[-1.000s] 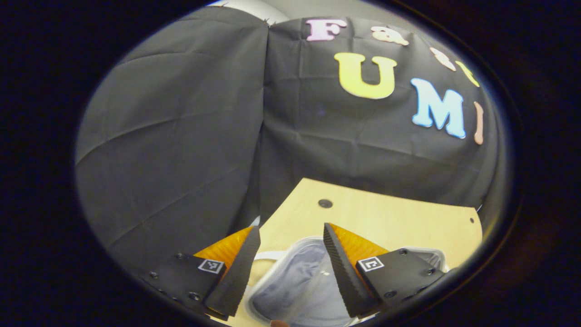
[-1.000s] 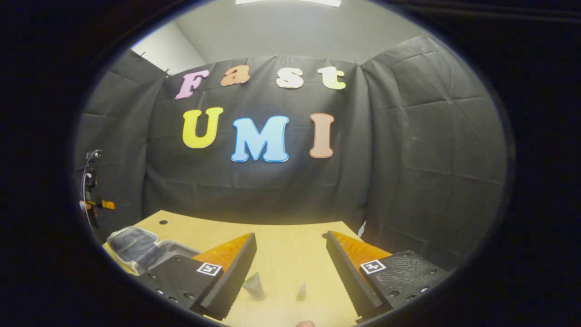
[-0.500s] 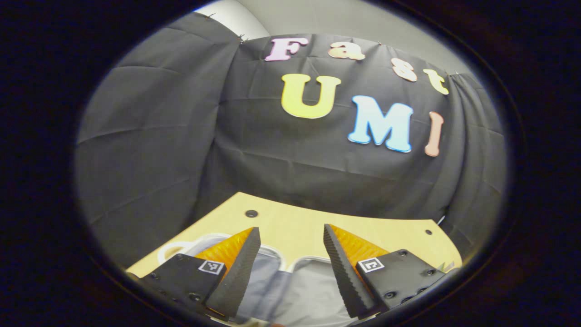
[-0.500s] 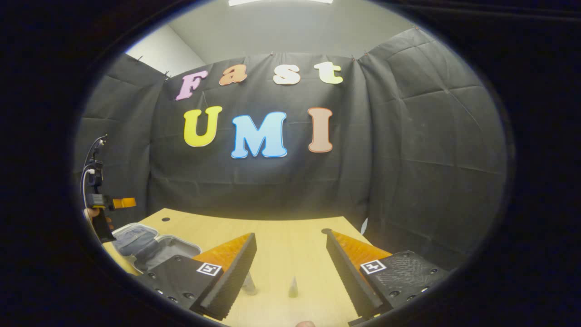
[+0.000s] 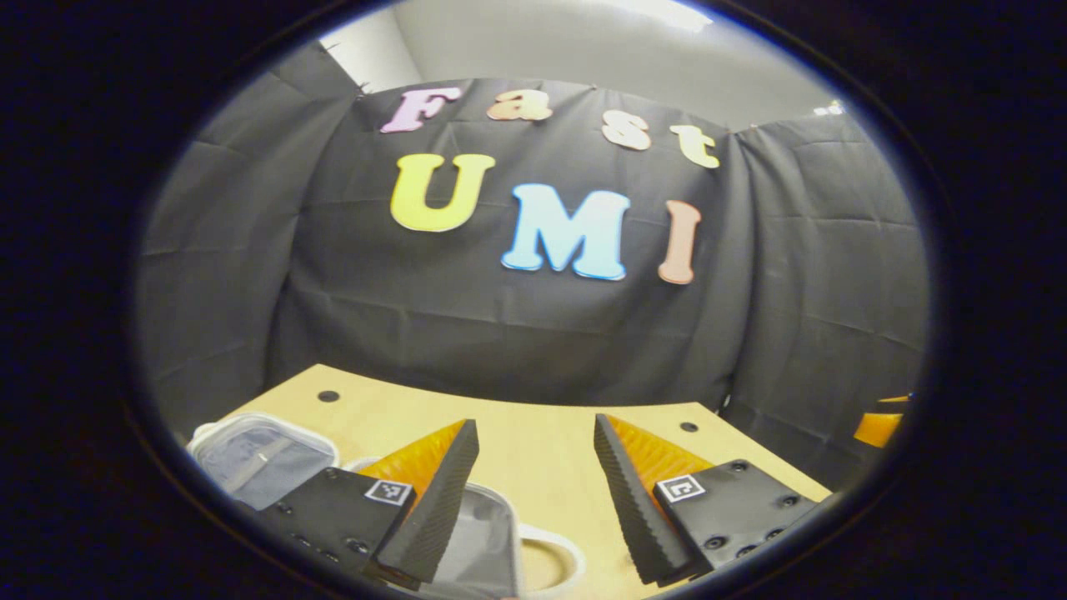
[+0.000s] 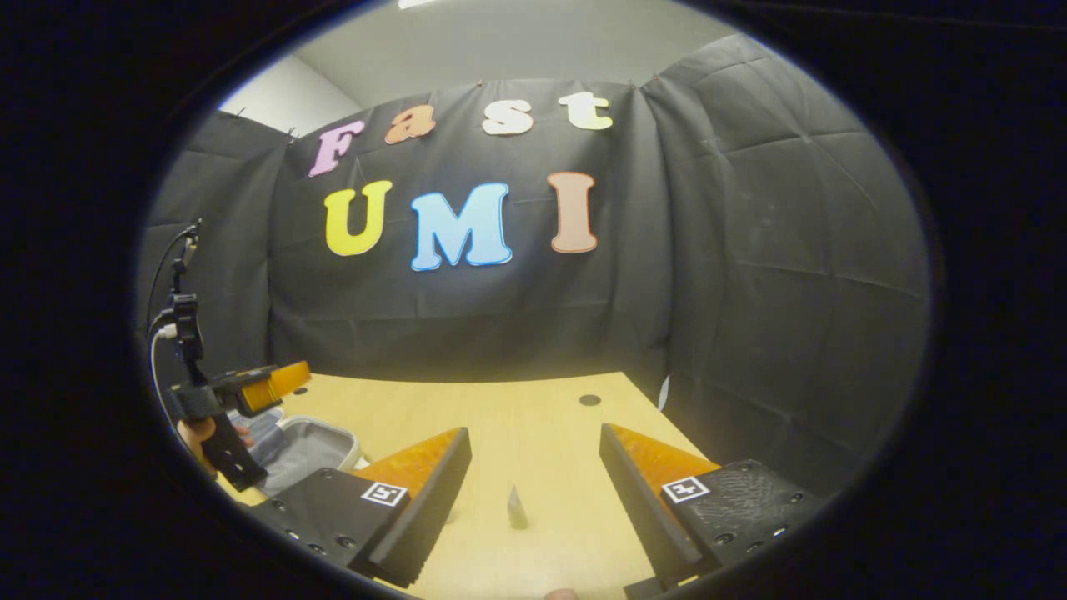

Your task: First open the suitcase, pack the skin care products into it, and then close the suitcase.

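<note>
The left gripper (image 5: 533, 487), fingers spread and empty, has swung rightward off the open grey-lined white suitcase (image 5: 250, 454), now lying at its lower left on the pale wooden table (image 5: 533, 421). The right gripper (image 6: 533, 500), equally spread, has lifted slightly above a small grey skincare tube (image 6: 517, 508), so packing looks next.
</note>
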The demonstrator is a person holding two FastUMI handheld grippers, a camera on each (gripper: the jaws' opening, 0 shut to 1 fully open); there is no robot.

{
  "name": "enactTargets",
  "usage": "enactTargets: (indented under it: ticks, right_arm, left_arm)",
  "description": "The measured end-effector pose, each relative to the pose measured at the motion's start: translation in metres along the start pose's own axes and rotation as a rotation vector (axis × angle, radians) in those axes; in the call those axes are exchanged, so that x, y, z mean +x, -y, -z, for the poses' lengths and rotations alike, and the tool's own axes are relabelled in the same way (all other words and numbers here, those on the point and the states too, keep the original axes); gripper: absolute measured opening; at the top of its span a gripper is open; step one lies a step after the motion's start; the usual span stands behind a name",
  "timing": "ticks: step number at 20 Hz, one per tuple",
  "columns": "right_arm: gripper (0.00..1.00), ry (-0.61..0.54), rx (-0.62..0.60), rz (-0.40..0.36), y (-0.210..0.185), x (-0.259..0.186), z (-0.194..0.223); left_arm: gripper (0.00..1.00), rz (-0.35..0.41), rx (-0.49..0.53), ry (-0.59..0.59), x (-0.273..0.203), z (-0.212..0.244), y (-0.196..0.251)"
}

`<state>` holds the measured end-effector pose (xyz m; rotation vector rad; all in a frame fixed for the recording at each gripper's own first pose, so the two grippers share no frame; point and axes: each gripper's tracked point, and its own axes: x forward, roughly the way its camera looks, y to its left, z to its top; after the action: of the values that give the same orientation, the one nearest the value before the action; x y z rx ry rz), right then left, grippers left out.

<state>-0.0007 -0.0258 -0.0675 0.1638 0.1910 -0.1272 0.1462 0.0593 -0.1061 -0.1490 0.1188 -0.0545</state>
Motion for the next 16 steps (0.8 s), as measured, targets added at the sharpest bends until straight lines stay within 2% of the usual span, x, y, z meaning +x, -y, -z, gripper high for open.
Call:
enactTargets:
  ticks: [5,8,16]
  right_arm:
    - [0.94,-0.01,-0.008,-0.041,0.007,0.015,0.007]
    - [0.94,-0.022,-0.02,-0.083,0.008,0.022,0.012]
    - [0.95,-0.045,-0.125,-0.152,0.009,0.03,0.029]
  left_arm:
    - [0.9,0.089,0.045,-0.027,0.009,0.039,0.084]
    - [0.91,0.13,0.055,-0.076,0.017,0.075,0.117]
    - [0.9,0.181,0.125,-0.271,0.02,0.197,0.149]
